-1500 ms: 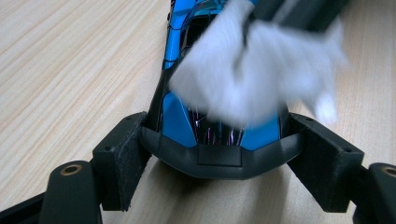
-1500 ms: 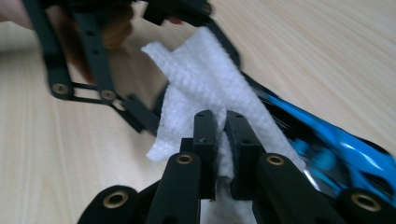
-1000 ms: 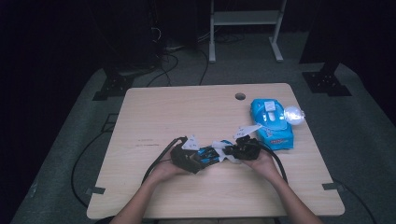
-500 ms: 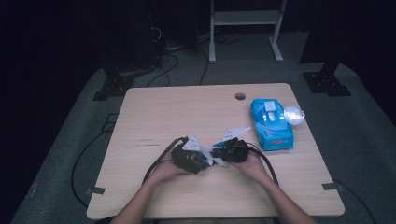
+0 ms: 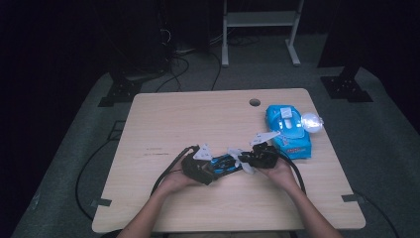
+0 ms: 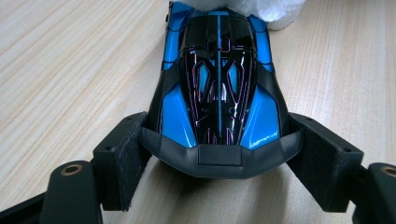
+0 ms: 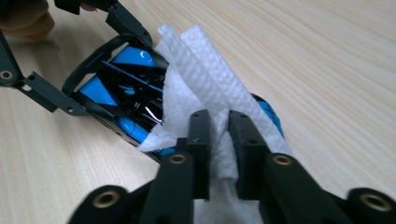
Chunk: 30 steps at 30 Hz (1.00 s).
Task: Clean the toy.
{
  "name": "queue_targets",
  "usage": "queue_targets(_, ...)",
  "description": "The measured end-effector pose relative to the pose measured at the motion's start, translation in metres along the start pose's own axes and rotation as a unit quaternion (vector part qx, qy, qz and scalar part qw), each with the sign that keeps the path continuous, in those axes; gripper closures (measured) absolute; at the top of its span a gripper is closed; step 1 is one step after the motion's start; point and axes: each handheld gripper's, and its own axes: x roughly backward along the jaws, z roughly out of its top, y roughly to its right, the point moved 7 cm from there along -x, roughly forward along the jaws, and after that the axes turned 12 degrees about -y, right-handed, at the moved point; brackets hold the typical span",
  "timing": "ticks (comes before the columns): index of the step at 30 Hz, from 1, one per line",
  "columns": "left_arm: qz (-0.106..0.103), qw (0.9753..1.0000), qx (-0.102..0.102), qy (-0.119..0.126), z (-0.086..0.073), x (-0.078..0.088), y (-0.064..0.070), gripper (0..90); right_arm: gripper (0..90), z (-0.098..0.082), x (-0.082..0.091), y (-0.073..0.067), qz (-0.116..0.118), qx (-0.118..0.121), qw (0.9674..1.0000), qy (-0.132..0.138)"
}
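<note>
What moved: the right hand-held gripper point(image 5: 249, 161) has come in closer to the left one since a second ago, and the white wipe now sits on the car.
Toy car point(image 6: 218, 84): it sits on the desk near the front edge, in the middle, between the two hands. It is blue and shiny black, with thin pink lines on the black top.
Hard to see: in the high view the car point(image 5: 225, 163) is very small and mostly covered by the two tools. In the left gripper view the far end of the car goes under the wipe point(image 6: 261, 8). In the right gripper view the wipe covers the near part of the car point(image 7: 126, 88).
Wipe point(image 7: 205, 88): white, bumpy cloth, folded, lying over one end of the car.
Left hand-held gripper point(image 6: 219, 161): its jaws are spread wide and squeeze the car's black end from both sides.
Right hand-held gripper point(image 7: 218, 133): its jaws are pressed nearly together and pinch the wipe.
Hands: the left hand point(image 5: 174, 179) and the right hand point(image 5: 280, 172) come up from the bottom of the high view.
Blue pack point(image 5: 287, 130): a blue pack of wipes lies flat near the right side of the desk point(image 5: 188, 119), just beside the right hand-held gripper.
Shiny thing point(image 5: 312, 120): a bright, clear lump touches the pack's right side; I cannot tell what it is.
</note>
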Motion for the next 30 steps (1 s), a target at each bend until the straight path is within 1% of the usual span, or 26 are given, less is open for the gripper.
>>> queue_targets(1, 0.0, 1.0, 0.0, 0.0, 0.0, 0.0, 0.0, 24.0, 69.1, 0.0, 0.002, 0.001, 0.003, 0.002, 1.0, 0.004)
queue_targets(3, -0.001, 1.0, 0.0, 0.0, 0.0, 0.0, 0.0, 24.0, 65.0, 0.001, 0.004, 0.003, 0.0, -0.001, 1.0, 0.008)
queue_targets(4, -0.001, 1.0, 0.0, -0.001, 0.0, 0.0, 0.0, 24.0, 62.8, 0.001, 0.005, 0.004, 0.003, -0.005, 0.9999, 0.013)
queue_targets(6, -0.001, 1.0, 0.001, -0.001, 0.0, 0.0, 0.0, 24.0, 61.4, 0.001, 0.005, 0.005, 0.005, -0.007, 0.9999, 0.013)
queue_targets(7, -0.001, 1.0, 0.0, -0.001, 0.0, 0.0, 0.0, 24.0, 61.1, 0.0, 0.003, 0.006, 0.003, -0.012, 0.9999, 0.011)
queue_targets(8, -0.001, 1.0, 0.0, -0.002, 0.0, 0.0, 0.0, 24.0, 61.4, -0.001, -0.002, 0.008, 0.016, -0.025, 0.9995, 0.009)
queue_targets(9, -0.001, 1.0, -0.001, -0.003, -0.001, 0.001, 0.0, 24.0, 63.7, -0.002, -0.004, 0.009, 0.022, -0.03, 0.9992, 0.013)
queue_targets(10, -0.001, 1.0, -0.001, -0.003, -0.001, 0.001, 0.0, 24.0, 68.9, -0.002, -0.004, 0.009, 0.03, -0.036, 0.9986, 0.023)
queue_targets(11, -0.001, 1.0, -0.001, -0.003, -0.001, 0.001, 0.0, 24.0, 68.9, -0.002, -0.004, 0.009, 0.03, -0.036, 0.9986, 0.023)
queue_targets(12, -0.001, 1.0, -0.001, -0.003, -0.001, 0.001, 0.0, 24.0, 75.5, -0.002, -0.004, 0.011, 0.034, -0.041, 0.9983, 0.025)
queue_targets(13, 0.0, 1.0, -0.001, -0.002, -0.001, 0.001, 0.0, 24.0, 79.0, -0.003, -0.004, 0.013, 0.034, -0.041, 0.9983, 0.022)
queue_targets(14, 0.0, 1.0, -0.001, -0.002, 0.0, 0.0, 0.0, 24.0, 80.5, -0.004, -0.004, 0.014, 0.034, -0.043, 0.9982, 0.023)
queue_targets(15, 0.0, 1.0, 0.0, -0.002, 0.0, 0.0, 0.0, 24.0, 81.4, -0.005, -0.003, 0.018, 0.032, -0.051, 0.9979, 0.023)
queue_targets(16, 0.0, 1.0, 0.0, -0.001, 0.0, 0.0, 0.0, 24.0, 81.6, -0.006, -0.002, 0.02, 0.026, -0.055, 0.9979, 0.02)
queue_targets(17, -0.001, 1.0, 0.001, -0.001, 0.0, 0.0, 0.0, 24.0, 81.9, -0.006, -0.002, 0.021, 0.027, -0.058, 0.9978, 0.017)
queue_targets(18, -0.001, 1.0, 0.001, 0.0, 0.0, 0.0, 0.0, 24.0, 82.2, -0.004, -0.002, 0.021, 0.028, -0.059, 0.9978, 0.015)
queue_targets(19, 0.0, 1.0, -0.001, 0.001, 0.001, -0.001, 0.0, 24.0, 82.4, 0.004, -0.003, 0.015, 0.039, -0.056, 0.9973, 0.024)
queue_targets(21, 0.0, 1.0, -0.001, 0.0, 0.002, -0.001, 0.0, 24.0, 82.4, 0.008, -0.005, 0.012, 0.042, -0.051, 0.9974, 0.028)
queue_targets(22, 0.0, 1.0, -0.001, -0.001, 0.001, -0.001, 0.0, 24.0, 83.2, 0.02, -0.013, 0.002, 0.044, -0.038, 0.998, 0.023)
queue_targets(23, 0.0, 1.0, -0.001, -0.001, 0.001, -0.001, 0.0, 24.0, 83.2, 0.02, -0.013, 0.002, 0.044, -0.038, 0.998, 0.023)
queue_targets(24, -0.001, 1.0, -0.001, -0.002, 0.0, 0.0, -0.001, 24.0, 83.3, 0.024, -0.015, 0.0, 0.041, -0.034, 0.9982, 0.025)
queue_targets(25, -0.002, 1.0, -0.001, -0.003, -0.001, 0.001, -0.001, 24.0, 83.2, 0.031, -0.019, -0.002, 0.042, -0.022, 0.9987, 0.018)
queue_targets(27, -0.002, 1.0, -0.002, -0.004, -0.001, 0.001, -0.001, 24.0, 83.0, 0.031, -0.019, -0.002, 0.04, -0.019, 0.9989, 0.016)
queue_targets(28, 0.001, 1.0, -0.003, -0.003, -0.001, 0.001, -0.001, 24.0, 83.0, 0.028, -0.019, 0.006, 0.016, -0.016, 0.9997, 0.005)
queue_targets(29, 0.001, 1.0, -0.003, -0.003, -0.001, 0.001, -0.001, 24.0, 83.3, 0.026, -0.018, 0.01, 0.006, -0.016, 0.9999, 0.001)
queue_targets(30, 0.0, 1.0, -0.002, -0.003, -0.001, 0.001, -0.001, 24.0, 83.2, 0.021, -0.016, 0.014, 0.012, -0.023, 0.9996, 0.004)
